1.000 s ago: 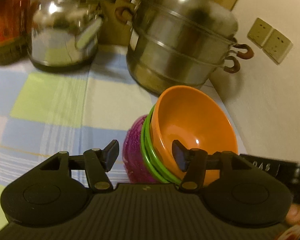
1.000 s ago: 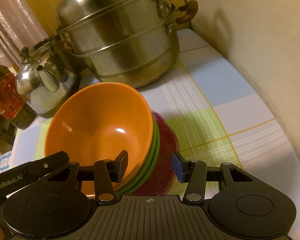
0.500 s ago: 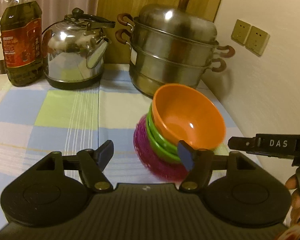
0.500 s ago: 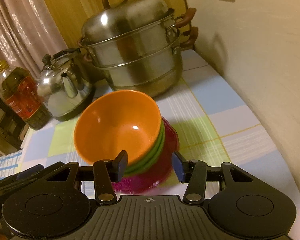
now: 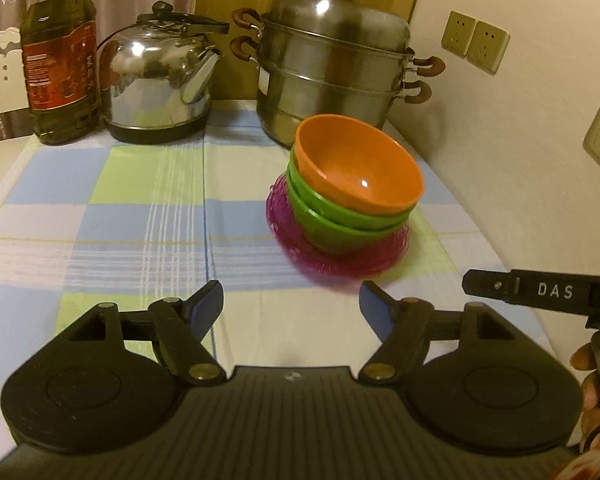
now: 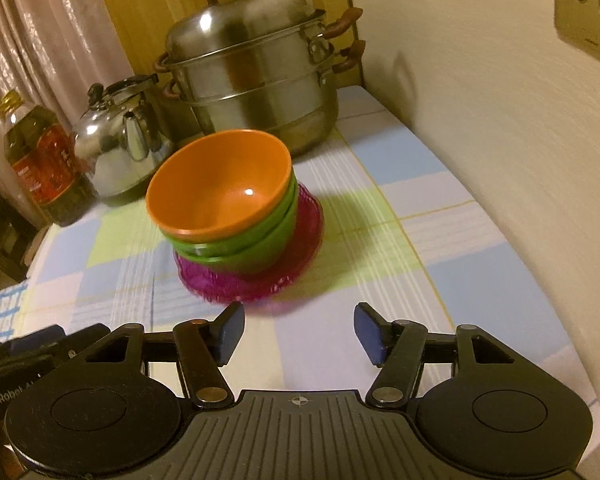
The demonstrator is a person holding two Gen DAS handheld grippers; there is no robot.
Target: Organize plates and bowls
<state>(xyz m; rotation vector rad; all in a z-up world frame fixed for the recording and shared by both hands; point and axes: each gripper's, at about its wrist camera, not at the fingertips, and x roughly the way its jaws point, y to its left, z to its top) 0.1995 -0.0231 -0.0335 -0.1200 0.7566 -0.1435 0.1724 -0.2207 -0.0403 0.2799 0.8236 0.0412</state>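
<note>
An orange bowl (image 5: 360, 168) sits nested in green bowls (image 5: 332, 220) on a magenta plate (image 5: 340, 260), all stacked on the checked tablecloth. The stack also shows in the right wrist view: orange bowl (image 6: 220, 196), green bowls (image 6: 260, 244), magenta plate (image 6: 260, 280). My left gripper (image 5: 291, 306) is open and empty, a short way in front of the stack. My right gripper (image 6: 299, 330) is open and empty, also just in front of it. The right gripper's side shows at the right edge of the left wrist view (image 5: 540, 292).
A steel steamer pot (image 5: 332, 68) stands right behind the stack, a steel kettle (image 5: 160, 80) to its left, and an oil bottle (image 5: 60, 64) further left. A wall with sockets (image 5: 476, 40) runs along the table's right edge (image 6: 540, 340).
Both grippers have drawn back and up from the stack of bowls. The stack, close between the fingers a second ago, now stands apart from them on the table.
</note>
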